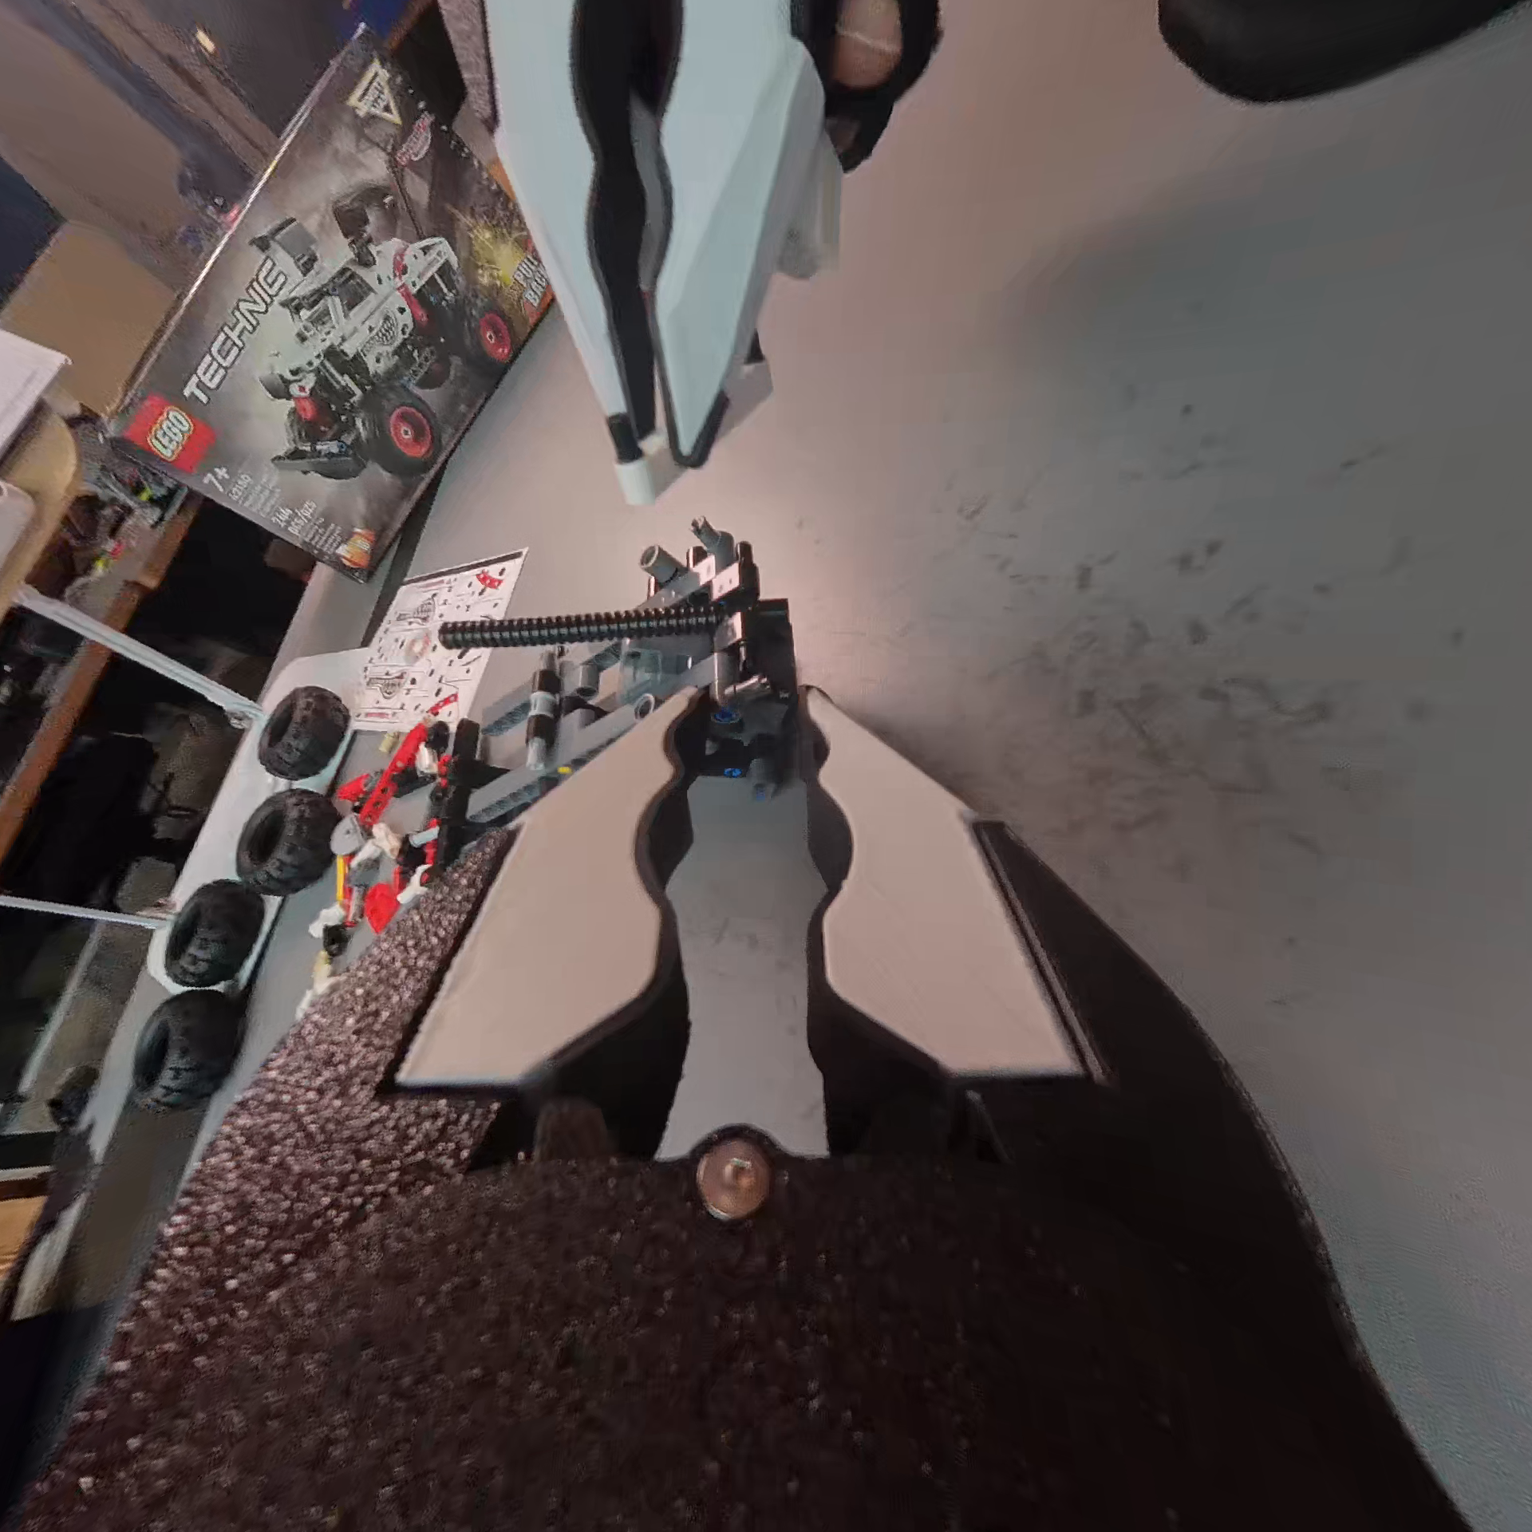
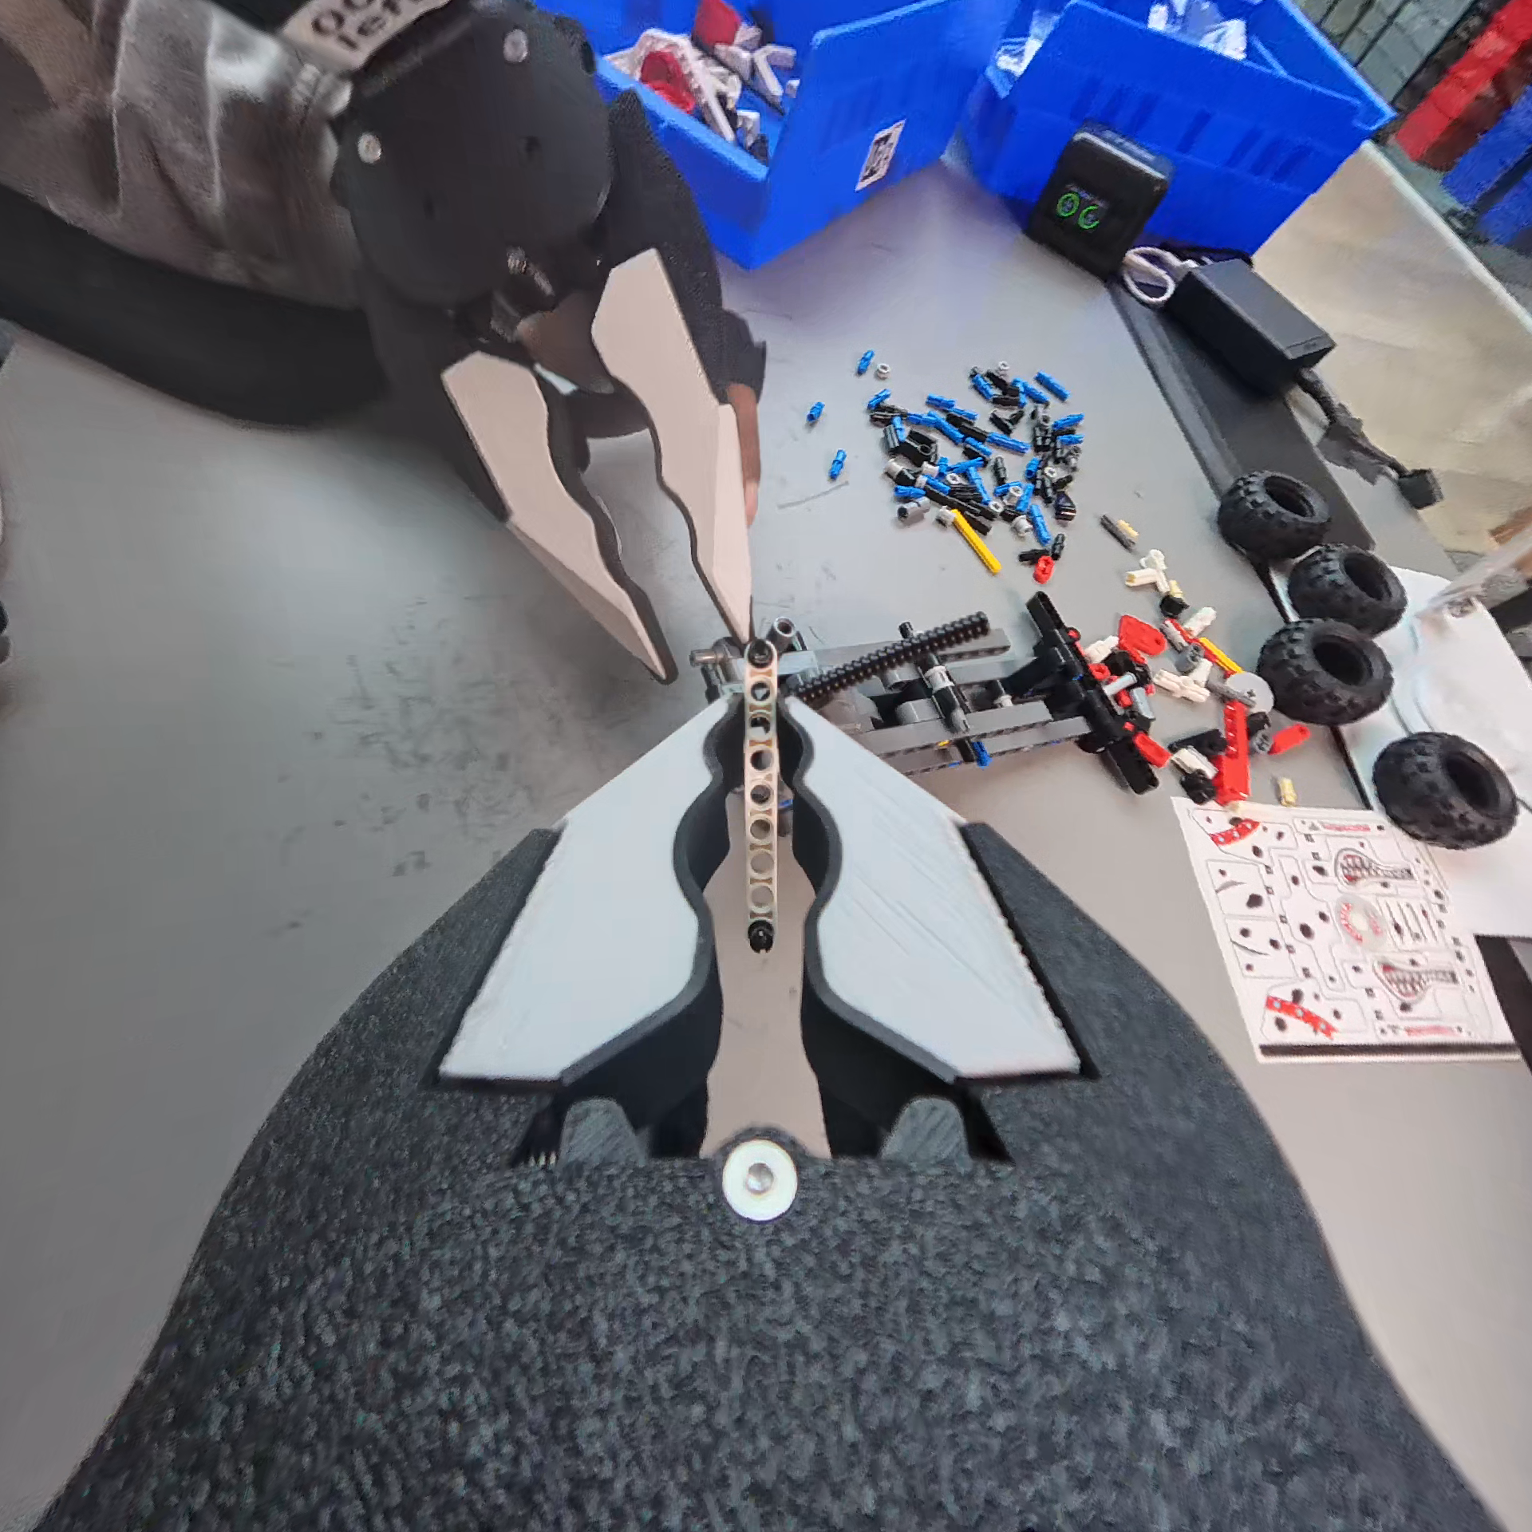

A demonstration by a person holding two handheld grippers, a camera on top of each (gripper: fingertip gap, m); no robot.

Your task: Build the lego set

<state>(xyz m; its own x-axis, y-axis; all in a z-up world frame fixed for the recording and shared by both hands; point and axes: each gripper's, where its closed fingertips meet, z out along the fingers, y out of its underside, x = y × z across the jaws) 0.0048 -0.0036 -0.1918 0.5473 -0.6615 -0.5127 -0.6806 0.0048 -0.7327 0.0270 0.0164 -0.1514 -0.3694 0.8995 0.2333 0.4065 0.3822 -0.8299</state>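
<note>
We see the right gripper (image 2: 756, 705) clamped on a pale holed beam (image 2: 759, 796), its far end meeting the chassis (image 2: 953, 696). The left gripper (image 1: 740, 705) grips the chassis end between its tips, jaws nearly together.

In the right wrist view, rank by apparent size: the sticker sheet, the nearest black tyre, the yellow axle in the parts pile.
1. sticker sheet, clearly largest.
2. nearest black tyre.
3. yellow axle, smallest; it lies farther from the camera, so its true size is less sure.

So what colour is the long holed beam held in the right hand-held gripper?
Light grey or white, with black pins at both ends; the beam shows best in the right wrist view.
</note>
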